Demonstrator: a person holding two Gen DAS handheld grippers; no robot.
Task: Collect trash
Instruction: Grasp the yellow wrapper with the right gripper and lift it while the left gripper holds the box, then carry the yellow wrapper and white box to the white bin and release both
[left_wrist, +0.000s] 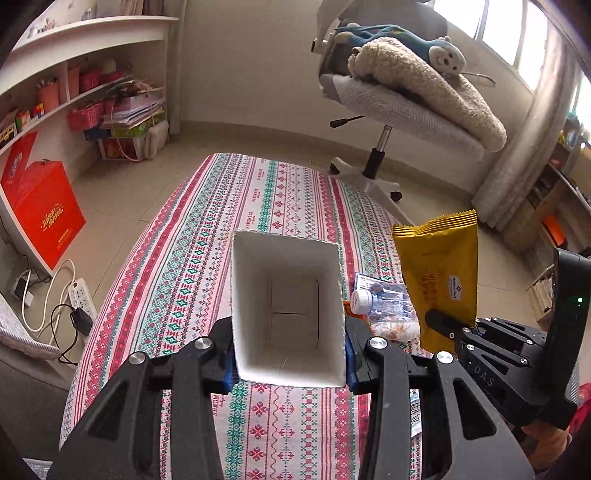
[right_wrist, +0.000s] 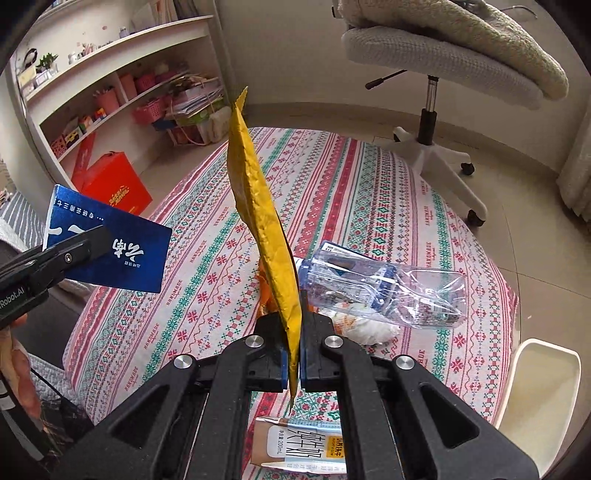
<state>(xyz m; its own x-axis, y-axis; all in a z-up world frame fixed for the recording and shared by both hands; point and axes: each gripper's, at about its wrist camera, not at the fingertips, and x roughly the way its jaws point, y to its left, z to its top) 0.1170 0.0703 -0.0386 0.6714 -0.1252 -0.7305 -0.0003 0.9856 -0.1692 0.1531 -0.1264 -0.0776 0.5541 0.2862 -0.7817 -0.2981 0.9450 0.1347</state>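
My left gripper (left_wrist: 290, 363) is shut on an open blue carton (left_wrist: 288, 310), white inside, held above the patterned tablecloth (left_wrist: 221, 229); the carton shows blue in the right wrist view (right_wrist: 110, 247), at the left. My right gripper (right_wrist: 291, 354) is shut on a yellow snack wrapper (right_wrist: 258, 221) that stands upright, edge-on. In the left wrist view the wrapper (left_wrist: 439, 280) is just right of the carton. A crushed clear plastic bottle (right_wrist: 380, 284) and crumpled white paper (right_wrist: 365, 328) lie on the cloth behind the wrapper.
A small milk carton (right_wrist: 306, 446) lies near the table's front edge. A white bin (right_wrist: 543, 398) stands at the right. An office chair (left_wrist: 388, 110) with blankets stands beyond the table. Shelves (left_wrist: 74, 92) and a red box (left_wrist: 40, 206) are at the left.
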